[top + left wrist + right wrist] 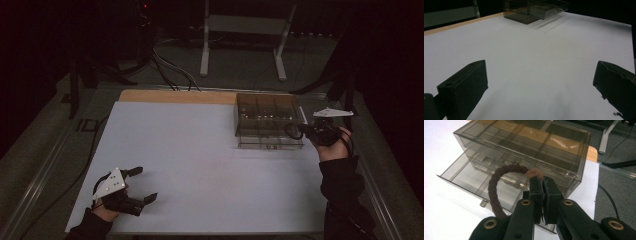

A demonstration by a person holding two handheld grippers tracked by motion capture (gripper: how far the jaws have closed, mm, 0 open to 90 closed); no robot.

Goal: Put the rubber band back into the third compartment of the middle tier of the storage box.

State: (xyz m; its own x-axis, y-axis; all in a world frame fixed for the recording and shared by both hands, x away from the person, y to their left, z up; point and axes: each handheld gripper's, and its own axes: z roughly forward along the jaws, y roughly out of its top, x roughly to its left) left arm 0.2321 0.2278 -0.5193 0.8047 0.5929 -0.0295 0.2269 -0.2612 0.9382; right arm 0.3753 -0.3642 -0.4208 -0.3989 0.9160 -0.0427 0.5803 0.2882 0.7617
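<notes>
A smoky clear drawer box (269, 120) (524, 150) (531, 10) stands at the far right of the white table, its bottom drawer (486, 185) pulled out. My right gripper (303, 131) (541, 182) hovers at the box's right front corner, shut on a dark brown braided hair tie (499, 185) (293, 131). The loop hangs to the left of the jaws, over the open drawer. My left gripper (142, 184) (541, 82) rests low over the near left of the table, open, with nothing between its fingers.
A white sheet (200, 160) covers the table, and a strip of wood (175, 96) shows along the far edge. Cables and a grey stand (245, 30) lie on the floor beyond. A metal rail (45, 170) runs along the left side.
</notes>
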